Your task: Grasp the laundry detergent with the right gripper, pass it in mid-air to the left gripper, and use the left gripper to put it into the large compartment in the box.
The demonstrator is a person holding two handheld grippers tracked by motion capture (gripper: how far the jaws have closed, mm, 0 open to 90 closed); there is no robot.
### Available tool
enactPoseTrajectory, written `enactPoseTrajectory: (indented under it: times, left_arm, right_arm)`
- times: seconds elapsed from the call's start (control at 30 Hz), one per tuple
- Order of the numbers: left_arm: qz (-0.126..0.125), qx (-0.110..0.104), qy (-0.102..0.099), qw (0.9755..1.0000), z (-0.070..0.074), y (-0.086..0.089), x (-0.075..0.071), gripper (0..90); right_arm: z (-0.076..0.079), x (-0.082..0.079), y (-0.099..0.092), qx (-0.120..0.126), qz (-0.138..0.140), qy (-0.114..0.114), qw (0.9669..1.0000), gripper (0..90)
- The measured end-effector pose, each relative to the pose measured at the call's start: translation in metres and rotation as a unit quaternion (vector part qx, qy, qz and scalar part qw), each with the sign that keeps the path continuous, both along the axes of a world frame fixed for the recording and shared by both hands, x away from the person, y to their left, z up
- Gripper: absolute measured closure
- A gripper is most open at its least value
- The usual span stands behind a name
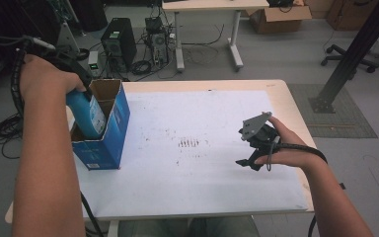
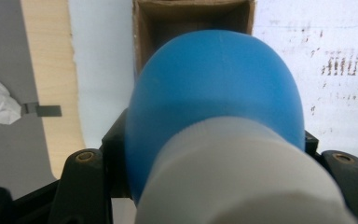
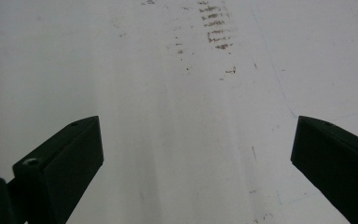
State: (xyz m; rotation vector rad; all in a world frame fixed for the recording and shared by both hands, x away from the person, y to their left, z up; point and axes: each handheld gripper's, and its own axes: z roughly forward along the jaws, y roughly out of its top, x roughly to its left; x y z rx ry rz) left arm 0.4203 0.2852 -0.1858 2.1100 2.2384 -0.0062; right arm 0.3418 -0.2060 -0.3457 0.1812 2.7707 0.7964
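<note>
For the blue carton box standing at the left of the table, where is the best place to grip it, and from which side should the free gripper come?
Probably the top rim of the blue box on its table-centre side. The box stands upright with its top open, so the thin wall there fits between two jaws. The open right gripper could come from above and the right. The left gripper holds a blue bottle in the opening, so keep clear of it.

Smooth matt blue plastic bottle (image 2: pixel 214 93), glossy blue cardboard box (image 1: pixel 109 133) with raw brown inside, scuffed white sheet (image 1: pixel 202 148).
</note>
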Motion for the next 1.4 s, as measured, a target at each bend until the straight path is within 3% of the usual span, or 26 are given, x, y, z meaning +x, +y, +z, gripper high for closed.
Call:
enactPoseTrajectory:
  times: [1.0, 1.4]
  left_arm:
    - [-0.004, 0.007, 0.025, 0.9997, -0.087, -0.002, 0.006, 38.8]
    - [-0.009, 0.008, 0.031, 0.9995, -0.106, -0.001, 0.006, 38.8]
  right_arm:
    - [-0.005, -0.001, 0.000, 0.002, 0.003, 0.007, 1.0000, 2.4]
    - [-0.008, 0.000, 0.003, 0.002, 0.004, 0.010, 0.9999, 2.4]
